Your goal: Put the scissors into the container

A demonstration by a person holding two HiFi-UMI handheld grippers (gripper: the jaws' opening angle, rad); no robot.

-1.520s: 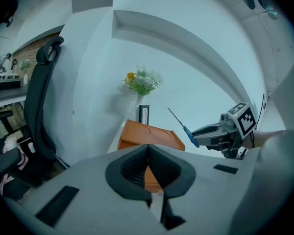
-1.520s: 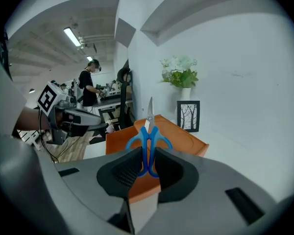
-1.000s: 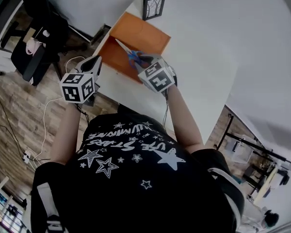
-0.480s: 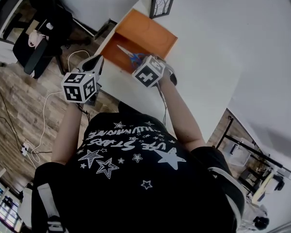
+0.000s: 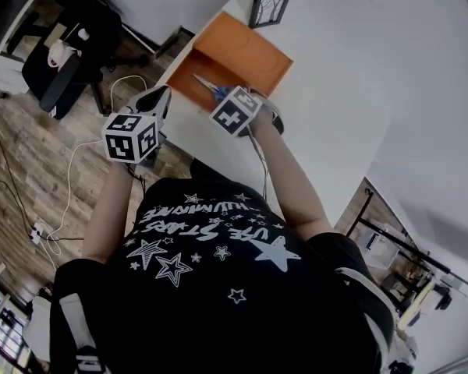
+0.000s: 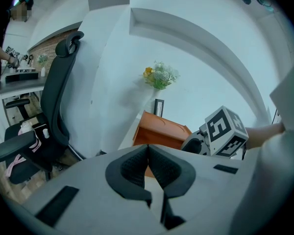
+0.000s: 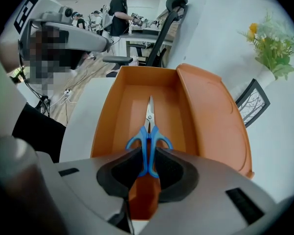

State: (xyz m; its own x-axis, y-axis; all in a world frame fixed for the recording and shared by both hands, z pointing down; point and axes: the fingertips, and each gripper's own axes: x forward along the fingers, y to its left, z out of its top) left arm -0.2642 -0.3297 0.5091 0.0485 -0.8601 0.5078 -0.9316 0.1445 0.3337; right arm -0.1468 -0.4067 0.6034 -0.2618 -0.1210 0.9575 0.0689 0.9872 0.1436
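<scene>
My right gripper [image 7: 148,160] is shut on the blue handles of the scissors [image 7: 149,131], whose steel blades point away over the open tray of the orange container [image 7: 130,109]. In the head view the scissors [image 5: 209,86] hang above the container [image 5: 242,57], just ahead of the right gripper [image 5: 226,104]. The container's lid [image 7: 213,116] lies folded open to the right. My left gripper [image 6: 148,148] is shut with nothing between its pads; it is held off the table's left edge [image 5: 157,98], apart from the container [image 6: 161,133].
A small framed picture [image 5: 270,8] stands behind the container on the white table [image 5: 327,84], with a vase of flowers [image 7: 274,45] beside it. A black office chair [image 5: 62,61] and cables on the wood floor lie left of the table. People stand at desks far back [image 7: 120,11].
The right gripper has carried the scissors forward and a little left, from the container's near edge to over its open tray. The left gripper has barely moved.
</scene>
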